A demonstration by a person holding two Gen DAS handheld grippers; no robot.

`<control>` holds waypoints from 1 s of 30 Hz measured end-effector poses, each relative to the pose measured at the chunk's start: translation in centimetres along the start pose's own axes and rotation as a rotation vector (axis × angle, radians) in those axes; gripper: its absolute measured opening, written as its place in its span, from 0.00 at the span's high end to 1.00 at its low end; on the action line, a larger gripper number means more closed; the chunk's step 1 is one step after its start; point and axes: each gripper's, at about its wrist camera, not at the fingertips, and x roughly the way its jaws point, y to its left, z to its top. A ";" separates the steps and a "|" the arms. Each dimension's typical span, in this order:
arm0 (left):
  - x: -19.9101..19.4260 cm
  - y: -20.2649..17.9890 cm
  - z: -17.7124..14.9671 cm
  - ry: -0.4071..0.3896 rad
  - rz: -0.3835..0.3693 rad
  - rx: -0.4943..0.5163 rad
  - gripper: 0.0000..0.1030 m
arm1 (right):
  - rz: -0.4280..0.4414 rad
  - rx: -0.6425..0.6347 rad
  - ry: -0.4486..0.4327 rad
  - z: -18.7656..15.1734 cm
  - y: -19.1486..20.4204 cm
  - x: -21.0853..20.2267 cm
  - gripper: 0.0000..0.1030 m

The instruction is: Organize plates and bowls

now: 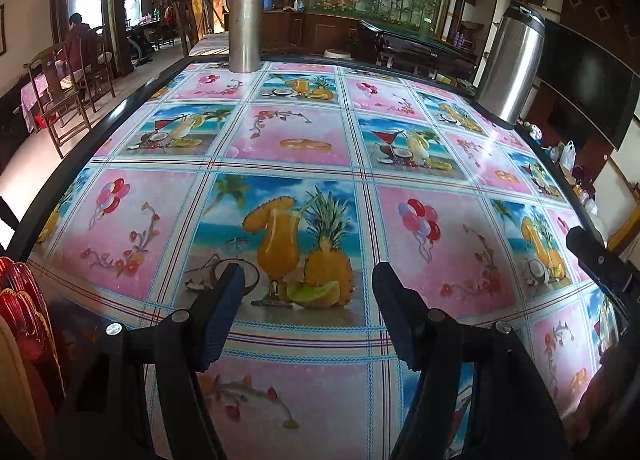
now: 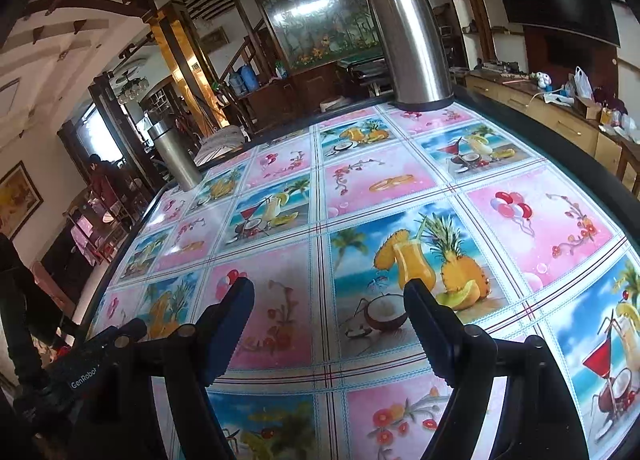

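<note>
Both my grippers hang over the table point(image 1: 400, 172) with nothing in them: the left gripper point(image 1: 308, 292) has its fingers point(image 1: 222, 312) a fair way apart over the printed cloth, and the right gripper point(image 2: 328, 312) stands wide, likewise only above the pineapple picture. The only dishes I can find are at the far left edge of the left wrist view, a stack of red plates point(image 1: 24, 300) with scalloped gilt rims standing on edge, and a pale cream piece beside them whose kind I cannot tell. I see no bowls anywhere. Those red plates look like ribbed glass or glossy plastic to me, so I expect them stiff, slick and liable to chip; I would take one by its rim, fingers across the thin edge, and lift it without scraping its neighbours. The right wrist view shows none of the plates, but it does show the left gripper's body at its lower left. Both views show the steel flask point(image 2: 408, 40) and the matte steel cup point(image 1: 245, 28) at the far edge.
</note>
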 end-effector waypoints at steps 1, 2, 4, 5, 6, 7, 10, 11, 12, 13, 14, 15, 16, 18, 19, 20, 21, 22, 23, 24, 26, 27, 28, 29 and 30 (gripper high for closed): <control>0.1 -0.2 -0.1 0.000 0.007 0.015 0.36 | 0.009 -0.002 0.004 0.0 0.0 0.0 0.22; 0.1 -0.4 -0.2 -0.003 0.013 0.027 0.36 | 0.020 -0.002 0.011 -0.1 0.1 0.1 0.22; 0.1 -0.5 -0.4 -0.015 0.022 0.040 0.36 | 0.034 -0.006 0.020 -0.2 0.2 0.3 0.22; 0.1 -0.5 -0.5 -0.019 0.023 0.043 0.36 | 0.038 -0.007 0.027 -0.2 0.2 0.5 0.22; 0.1 -0.4 -0.5 -0.021 0.025 0.046 0.36 | 0.041 -0.005 0.036 -0.3 0.2 0.7 0.22; 0.2 -0.4 -0.5 -0.023 0.029 0.048 0.36 | 0.042 -0.002 0.043 -0.3 0.2 0.8 0.22; 0.6 -0.2 -0.6 -0.018 0.038 0.052 0.36 | 0.048 0.005 0.044 -0.4 0.1 0.8 0.22; 0.7 -0.1 -0.7 -0.014 0.041 0.052 0.36 | 0.053 0.007 0.040 -0.4 0.0 0.7 0.22; 0.8 0.0 -0.7 -0.011 0.044 0.051 0.36 | 0.057 0.009 0.037 -0.4 0.0 0.7 0.22; 0.8 0.1 -0.7 -0.010 0.047 0.051 0.36 | 0.060 0.010 0.033 -0.4 0.0 0.6 0.22; 0.9 0.1 -0.7 -0.010 0.050 0.051 0.36 | 0.063 0.009 0.030 -0.4 0.0 0.5 0.22; 0.9 0.2 -0.8 -0.010 0.052 0.050 0.36 | 0.066 0.007 0.027 -0.4 0.1 0.4 0.22; 0.9 0.3 -0.8 -0.010 0.054 0.049 0.36 | 0.069 0.004 0.027 -0.4 0.2 0.4 0.22; 1.0 0.3 -0.8 -0.010 0.056 0.049 0.36 | 0.070 -0.004 0.030 -0.4 0.3 0.3 0.22; 1.0 0.3 -0.8 -0.009 0.057 0.050 0.36 | 0.071 -0.006 0.030 -0.4 0.4 0.3 0.22; 0.9 0.3 -0.8 -0.010 0.056 0.050 0.36 | 0.072 -0.006 0.030 -0.4 0.4 0.3 0.22; 0.9 0.3 -0.8 -0.011 0.056 0.052 0.36 | 0.071 -0.004 0.029 -0.4 0.4 0.3 0.22; 0.9 0.4 -0.8 -0.012 0.057 0.053 0.36 | 0.068 -0.003 0.030 -0.4 0.4 0.3 0.22; 0.9 0.4 -0.9 -0.013 0.057 0.054 0.36 | 0.068 -0.001 0.032 -0.3 0.3 0.4 0.22; 0.9 0.4 -0.9 -0.013 0.057 0.054 0.36 | 0.070 0.003 0.035 -0.3 0.3 0.4 0.22; 0.9 0.4 -0.9 -0.013 0.057 0.055 0.36 | 0.072 0.005 0.035 -0.3 0.2 0.3 0.22; 0.9 0.4 -0.9 -0.013 0.057 0.056 0.36 | 0.073 0.003 0.033 -0.3 0.2 0.3 0.22; 0.9 0.4 -0.9 -0.013 0.057 0.057 0.36 | 0.073 0.002 0.031 -0.3 0.3 0.2 0.22; 1.0 0.4 -0.9 -0.011 0.057 0.059 0.36 | 0.074 0.000 0.030 -0.3 0.3 0.2 0.22; 1.0 0.3 -0.9 -0.009 0.057 0.061 0.36 | 0.075 -0.001 0.031 -0.3 0.4 0.1 0.22</control>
